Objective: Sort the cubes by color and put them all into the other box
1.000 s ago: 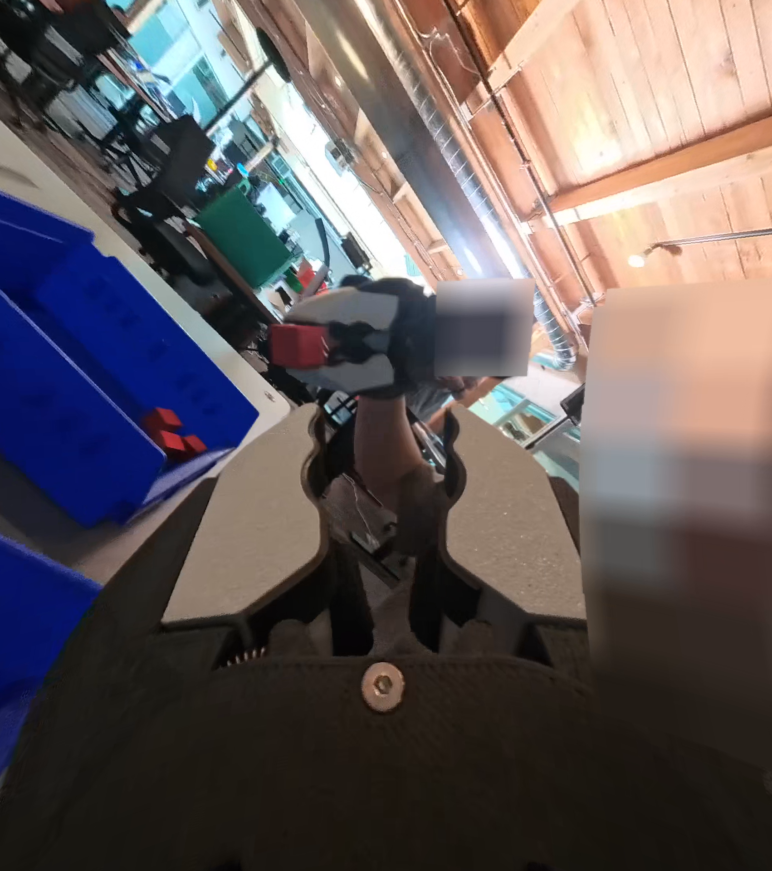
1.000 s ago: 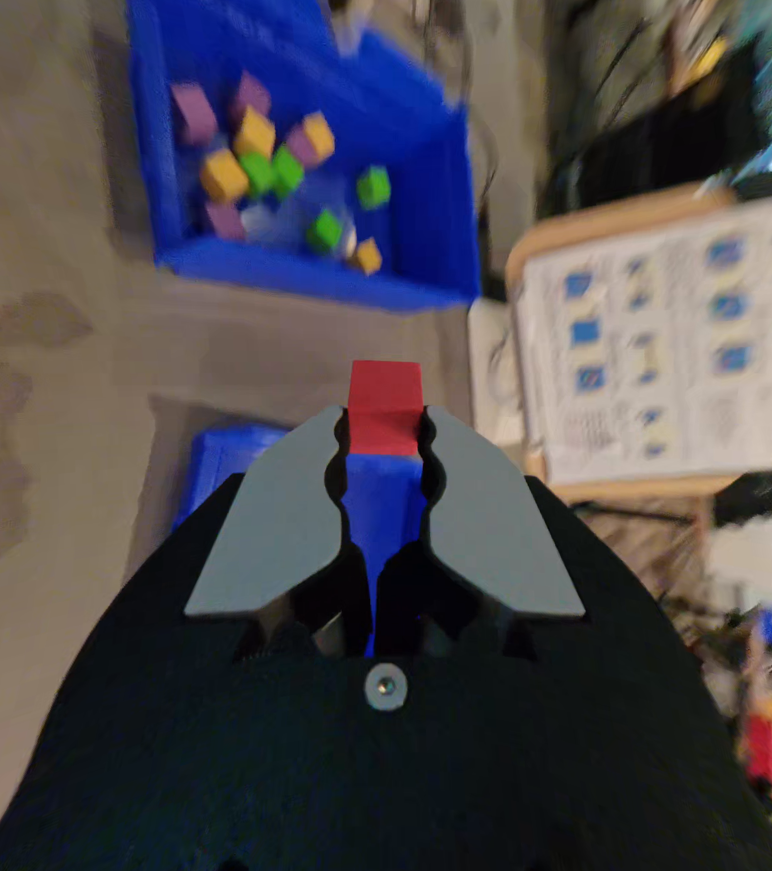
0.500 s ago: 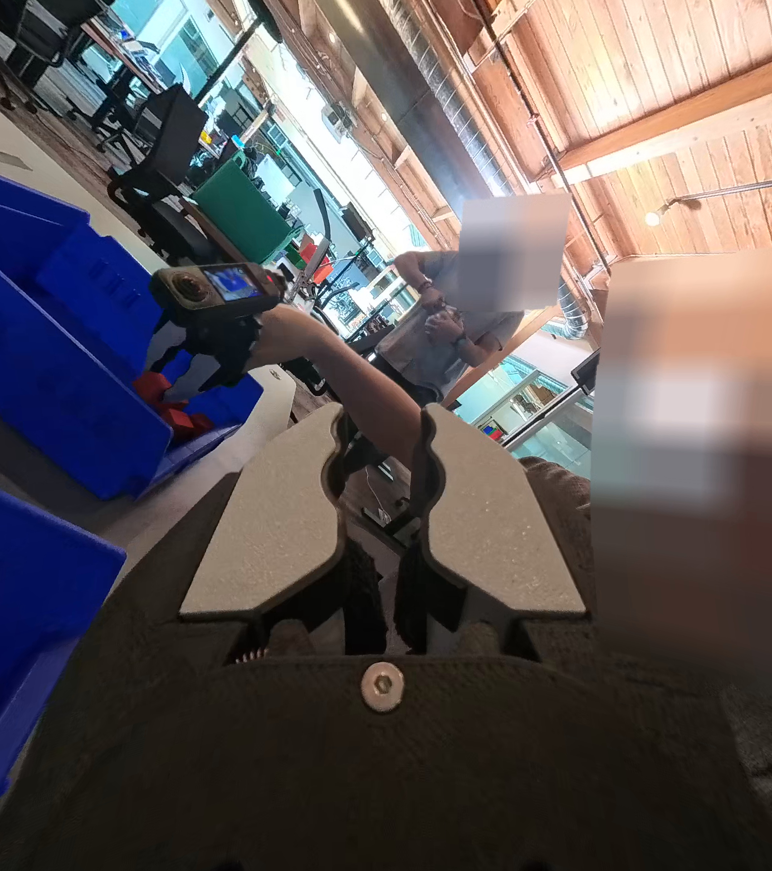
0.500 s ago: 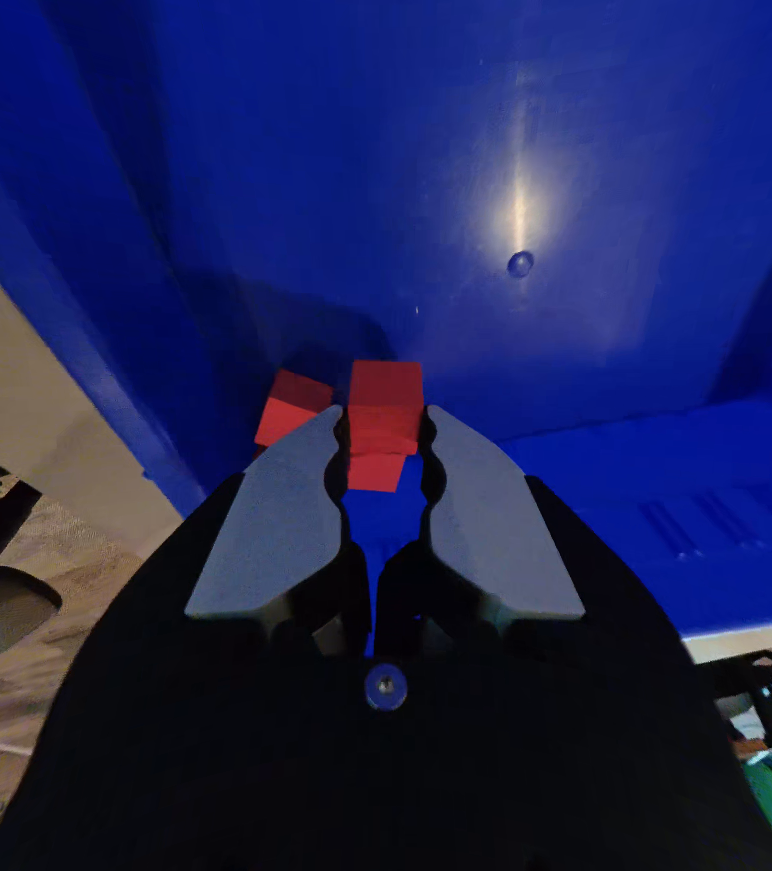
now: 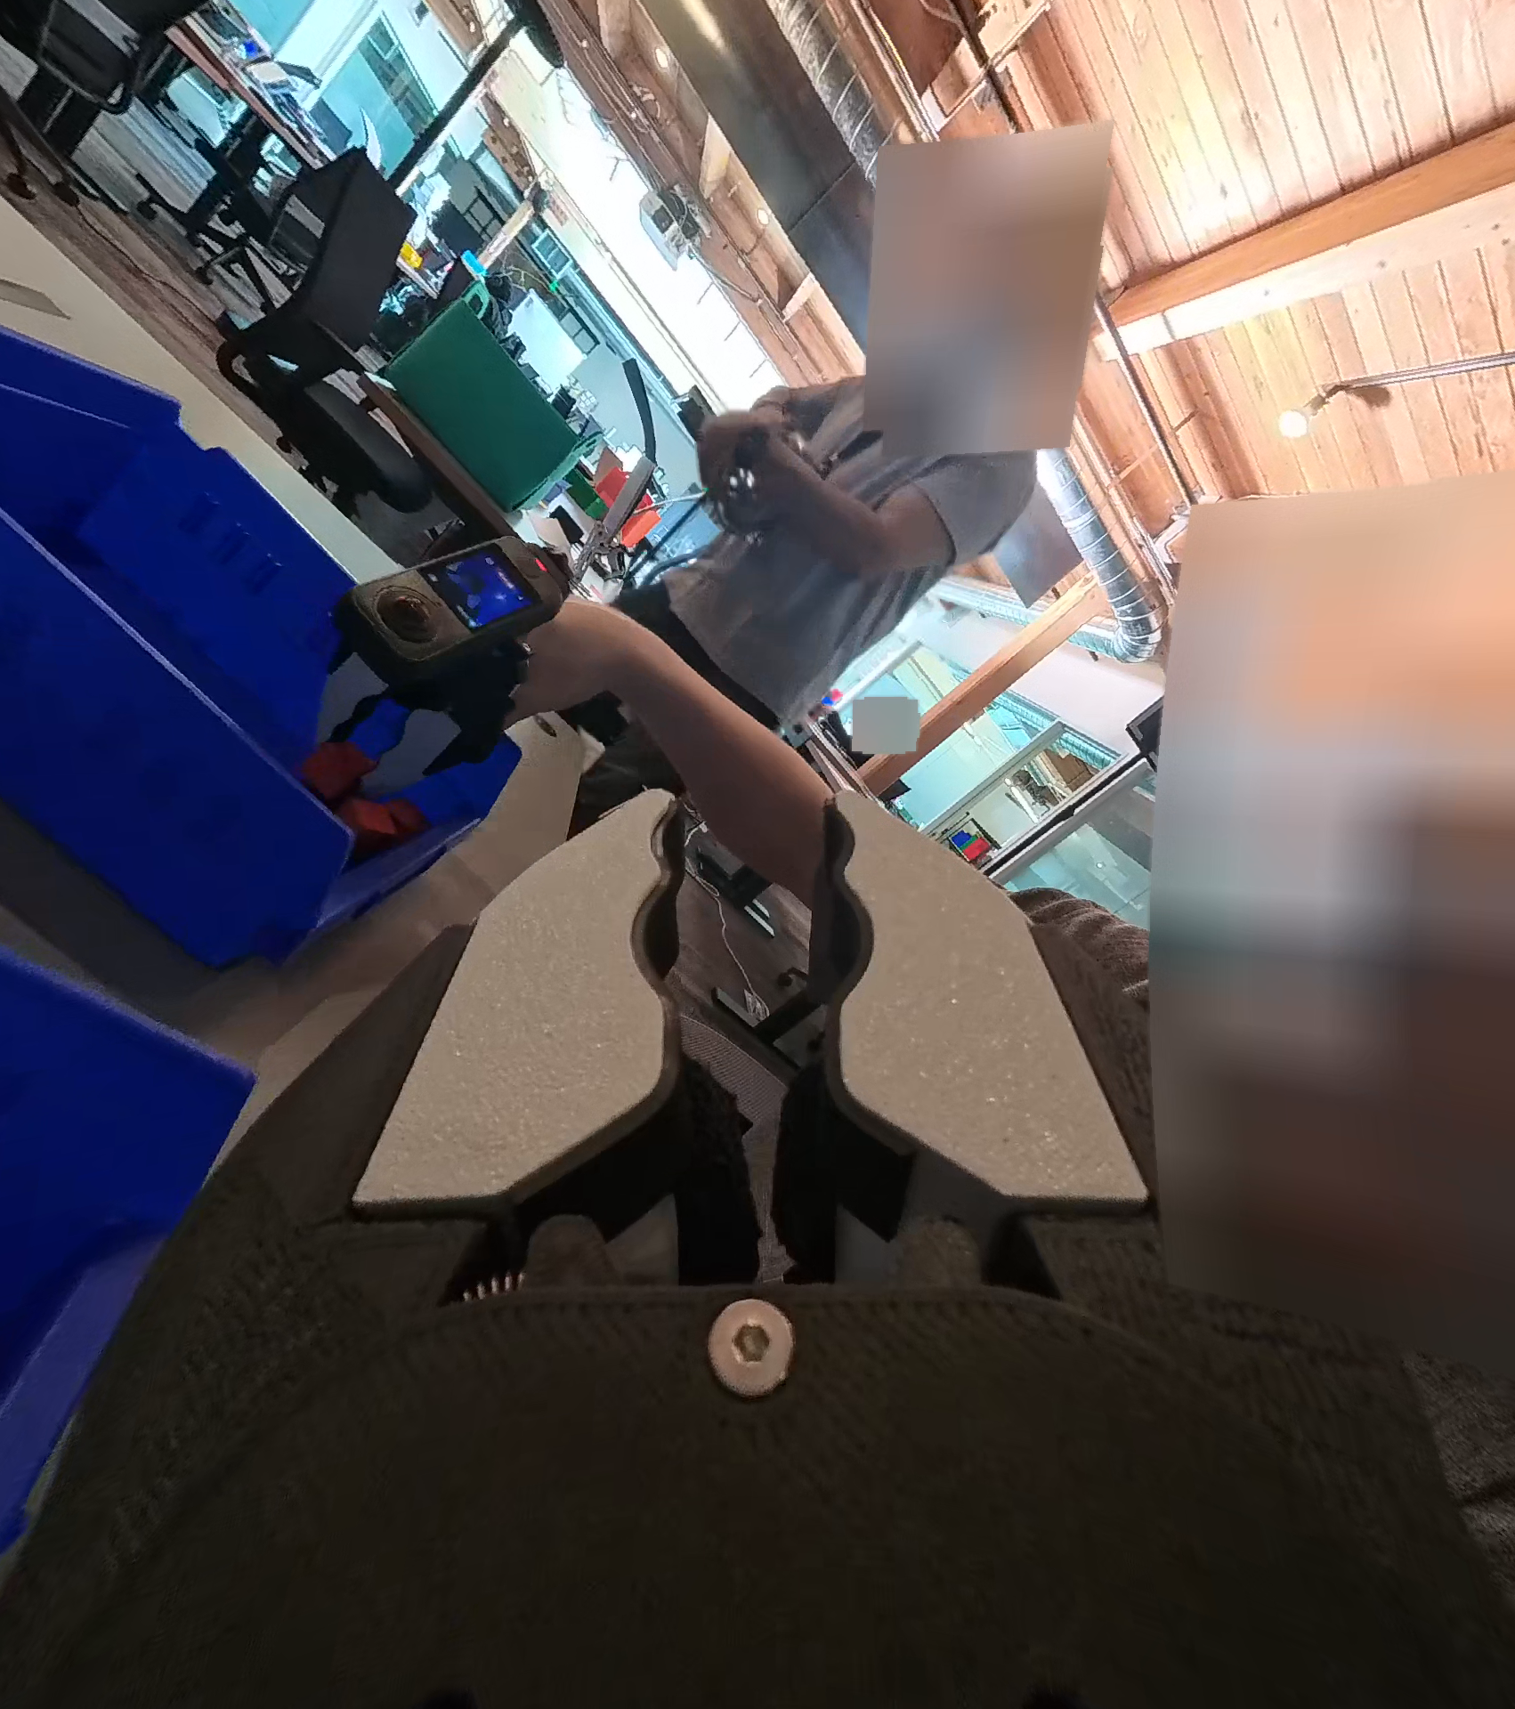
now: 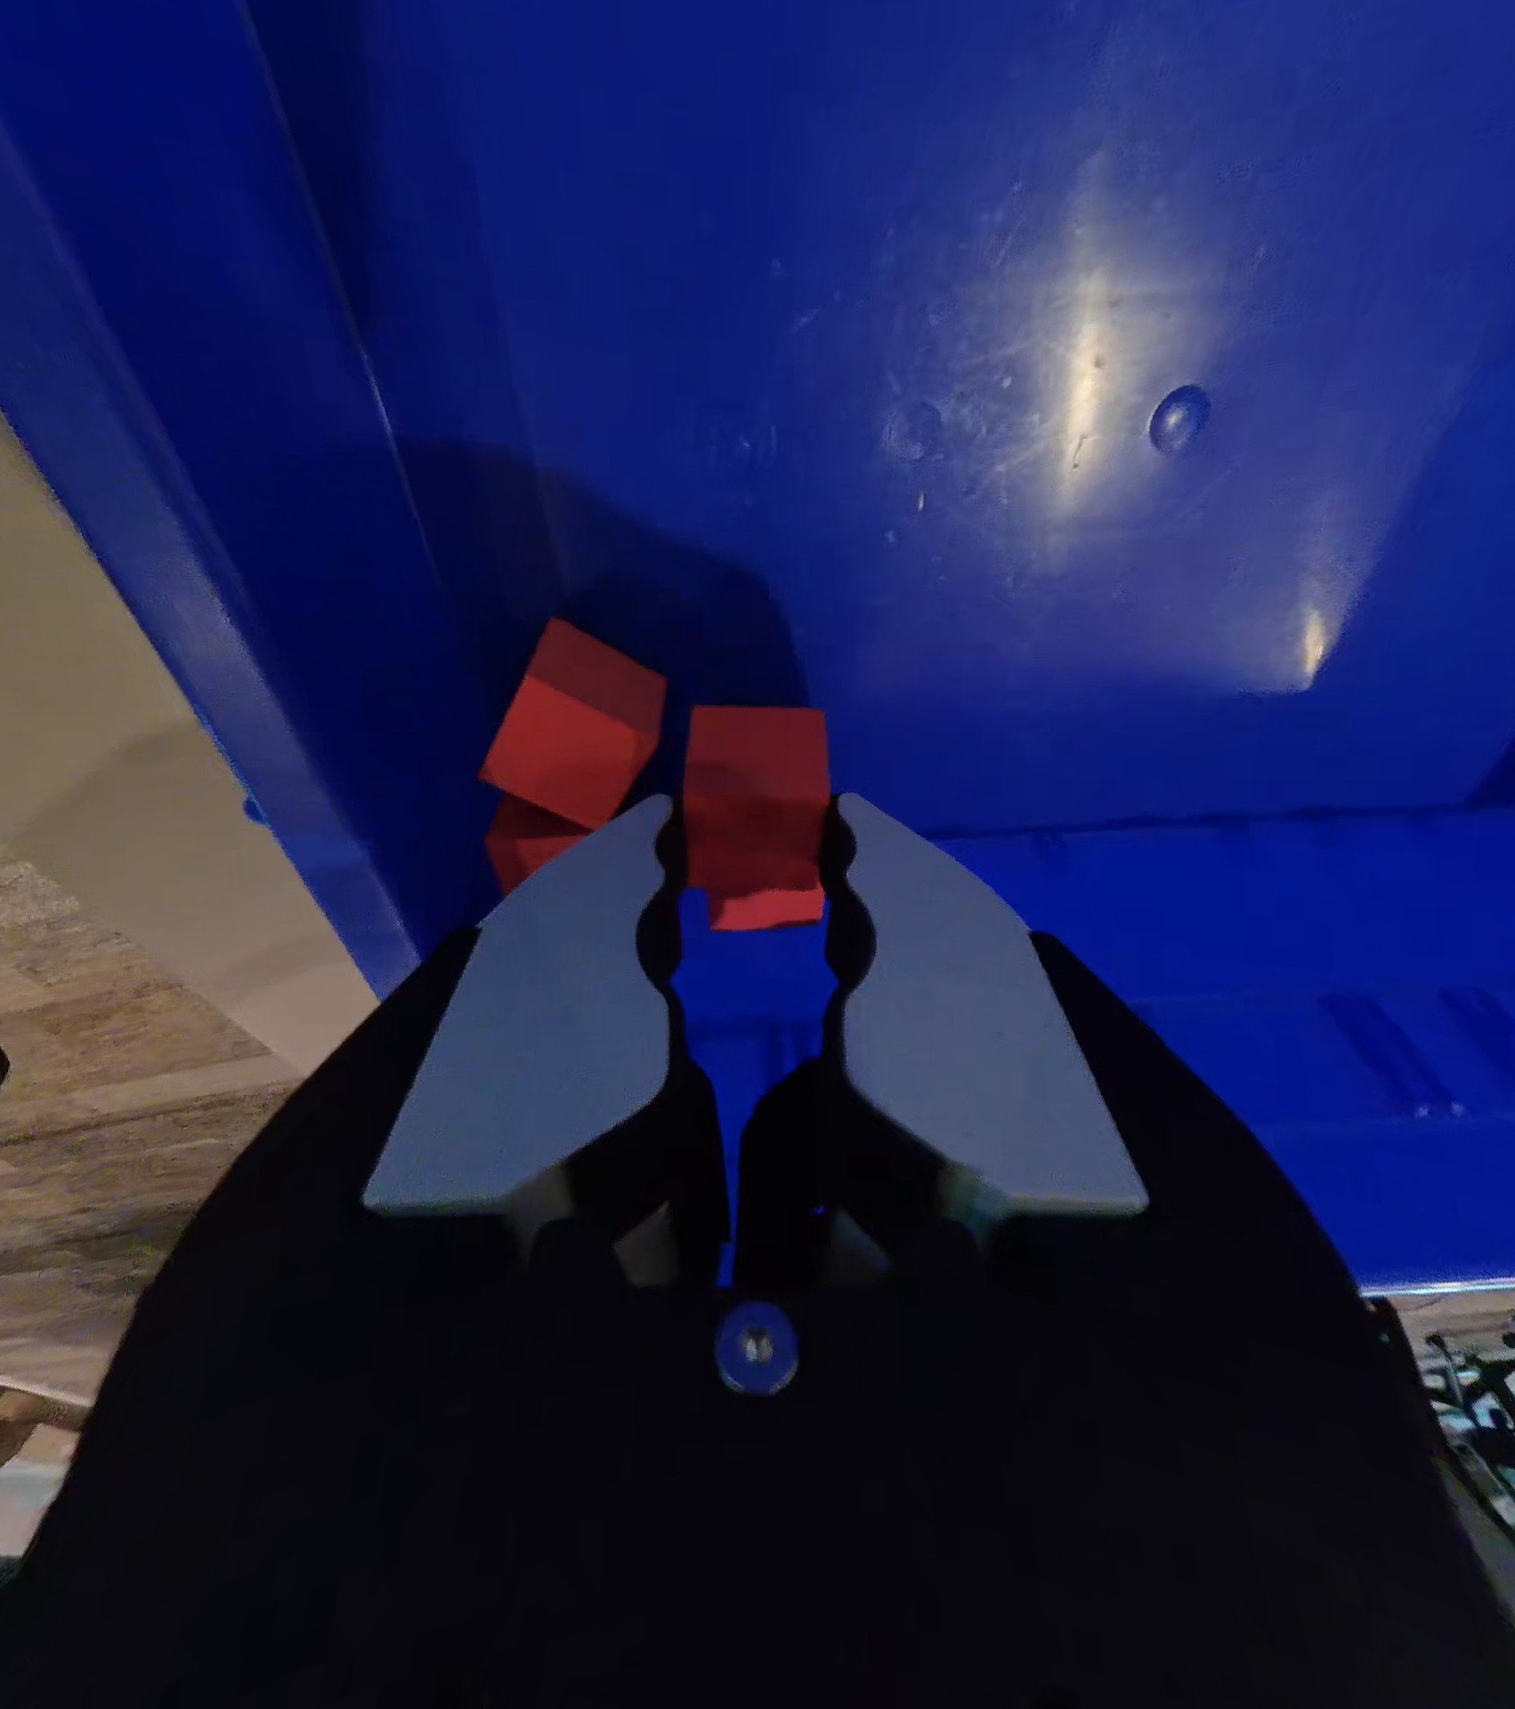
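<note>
Red cube [image 6: 754, 768] sits between the tips of my right gripper [image 6: 754, 814], dead ahead along the fingers, not off to either side. The jaws stand narrowly apart, just the cube's width, and the pads look pressed to its left and right faces, so I read it as held. It has no long axis; one flat face points away from me and its sides run parallel to my fingers. A strip of red shows under it, and I cannot tell if that is its own underside or another block.

I am inside a blue bin [image 6: 920, 324], low over its floor and close to the left wall. Two loose red cubes [image 6: 573, 731] lie stacked just left of my left fingertip, near the held cube but apart from it. Beyond the bin's left wall is pale tabletop [image 6: 23, 647].

My left gripper [image 5: 749, 832] is well away from the bin, tilted up toward the room. Its jaws are partly open with nothing between them; only my own forearm [image 5: 717, 740] crosses beyond the gap. From there the bin lies far left, with a second blue bin [image 5: 14, 1156] nearer on the left. The right gripper is much the closer to the cubes.
</note>
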{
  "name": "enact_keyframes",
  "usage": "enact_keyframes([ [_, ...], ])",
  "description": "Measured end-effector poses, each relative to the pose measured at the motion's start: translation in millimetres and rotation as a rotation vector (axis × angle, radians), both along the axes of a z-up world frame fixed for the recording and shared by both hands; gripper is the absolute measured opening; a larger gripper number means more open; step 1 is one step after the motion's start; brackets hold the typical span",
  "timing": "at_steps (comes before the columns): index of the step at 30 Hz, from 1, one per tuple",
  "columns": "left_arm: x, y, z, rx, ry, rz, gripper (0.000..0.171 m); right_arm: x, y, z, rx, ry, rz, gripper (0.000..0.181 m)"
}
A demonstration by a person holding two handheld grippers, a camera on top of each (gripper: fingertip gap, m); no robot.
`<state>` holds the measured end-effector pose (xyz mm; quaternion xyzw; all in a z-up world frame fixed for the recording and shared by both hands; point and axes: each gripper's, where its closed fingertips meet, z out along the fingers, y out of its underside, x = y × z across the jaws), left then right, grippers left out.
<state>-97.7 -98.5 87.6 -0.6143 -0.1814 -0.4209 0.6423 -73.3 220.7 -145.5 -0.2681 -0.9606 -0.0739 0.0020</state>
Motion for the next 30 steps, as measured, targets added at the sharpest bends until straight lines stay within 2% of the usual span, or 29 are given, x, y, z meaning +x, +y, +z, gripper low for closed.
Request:
enact_keyframes([
  [6,2,0,-1,-0.008,0.003,-0.007,0.03,2,11,-2,0.044,-0.02,0.052,0.029],
  [13,2,-3,1,-0.007,0.007,-0.005,0.028,-3,6,-1,-0.016,-0.038,0.045,0.03],
  [21,-9,-19,3,-0.018,0.023,0.063,0.03,-12,-5,13,-0.064,0.026,0.014,0.061],
  [25,-27,-28,-12,-0.143,0.076,0.191,0.032,-32,-20,44,-0.119,0.21,0.008,0.07],
  [30,-51,-35,-34,-0.321,0.175,0.34,0.039,-51,-64,111,-0.337,0.543,0.026,0.07],
])
